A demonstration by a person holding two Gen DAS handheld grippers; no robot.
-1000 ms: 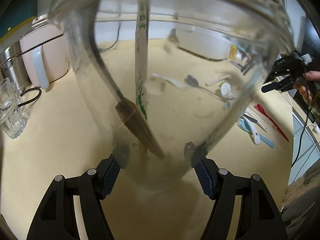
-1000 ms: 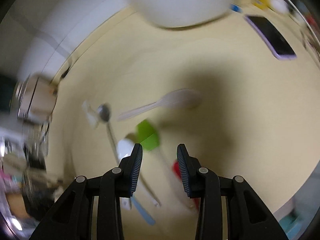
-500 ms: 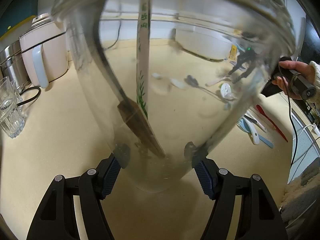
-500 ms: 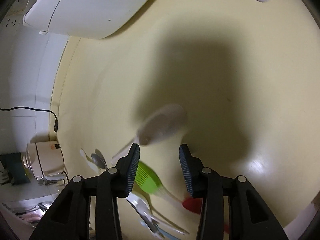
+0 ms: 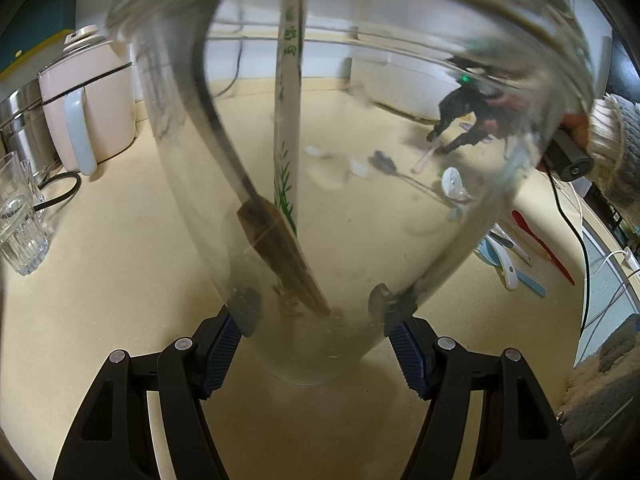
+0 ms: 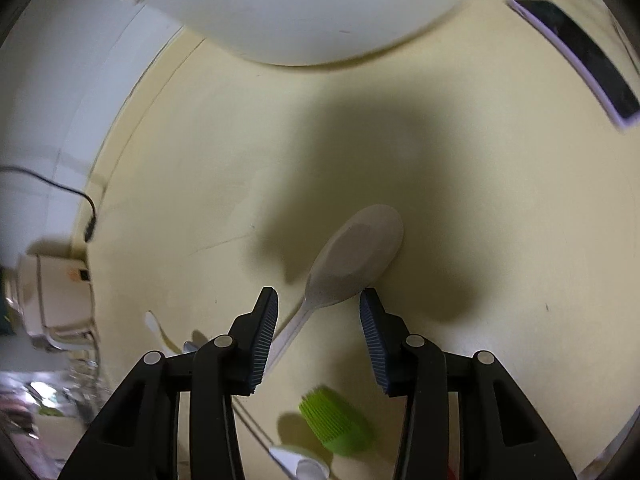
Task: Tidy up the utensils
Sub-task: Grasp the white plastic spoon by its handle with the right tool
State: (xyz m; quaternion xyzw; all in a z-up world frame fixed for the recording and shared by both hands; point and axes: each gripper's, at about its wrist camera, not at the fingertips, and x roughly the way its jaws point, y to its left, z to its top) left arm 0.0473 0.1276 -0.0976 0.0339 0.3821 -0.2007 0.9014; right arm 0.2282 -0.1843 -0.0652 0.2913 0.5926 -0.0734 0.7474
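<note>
Utensils (image 5: pixel 286 184) stand in jar (image 5: pixel 400 240) pinched by left gripper (image 5: pixel 316 344); right gripper (image 6: pixel 319 320) spread.

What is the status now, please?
Left gripper shut on the glass jar. Right gripper open, jaws astride the pale spoon, not gripping. Nothing in the way.

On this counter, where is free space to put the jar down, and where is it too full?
Free: the bare counter between the glasses and the jar. Also free beyond the pale spoon, toward the phone. Crowded: the utensils beside the red spatula.
</note>
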